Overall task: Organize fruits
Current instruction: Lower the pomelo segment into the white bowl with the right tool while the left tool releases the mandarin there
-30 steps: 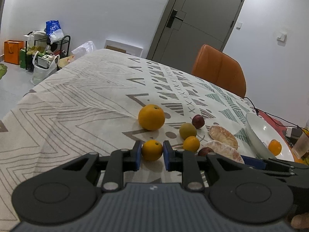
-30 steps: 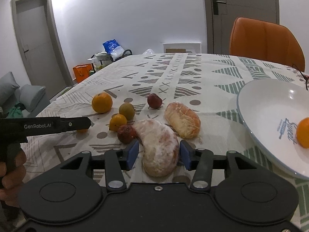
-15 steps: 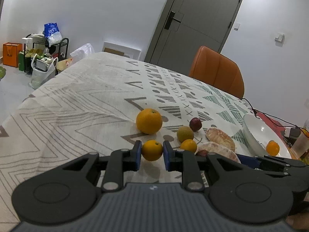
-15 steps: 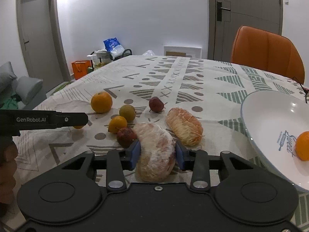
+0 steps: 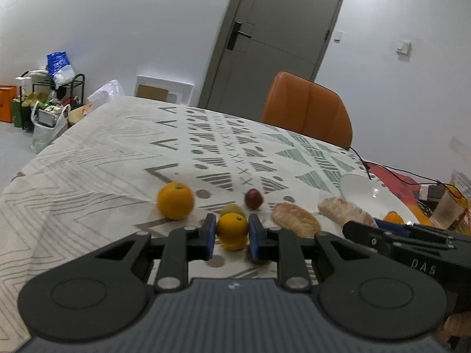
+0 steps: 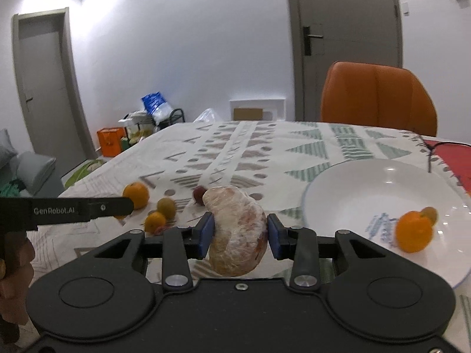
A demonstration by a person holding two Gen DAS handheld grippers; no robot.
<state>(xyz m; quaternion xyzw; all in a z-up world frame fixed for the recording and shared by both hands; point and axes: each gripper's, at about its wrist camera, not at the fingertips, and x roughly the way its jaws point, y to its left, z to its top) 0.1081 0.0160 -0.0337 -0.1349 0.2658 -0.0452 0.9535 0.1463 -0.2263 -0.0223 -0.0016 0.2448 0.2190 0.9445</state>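
1. At the far left of the bench [image 5: 88, 153], the large orange [image 5: 175, 200] sat alone on the patterned cloth, untouched by either tool.
2. Just right of it, the left hand-held gripper [image 5: 231, 236] was clamped on a small orange [image 5: 232, 227]. A second earlier that fruit was gripped but low on the cloth; now it rode above it, with the green fruit [image 5: 228, 209] and the dark red fruit [image 5: 253, 199] showing behind.
3. Further right, one peeled pomelo segment [image 5: 295, 220] remained on the cloth.
4. The right hand-held gripper [image 6: 239, 239] had closed from a loose straddle onto the other wrapped pomelo piece [image 6: 238, 231], its pads pressing both sides, and had lifted it clear of the bench.
5. At the right, the white plate [image 6: 353, 182] already held an orange [image 6: 413, 231] with a smaller fruit just behind it.
6. The change suggested both grasps had succeeded together, so the step in hand was probably the carry toward the plate.
7. The pomelo piece hung well below the pads, so it could swing or slip in transit.
8. Several fruits were left on the cloth, so the sorting looked less than half done.
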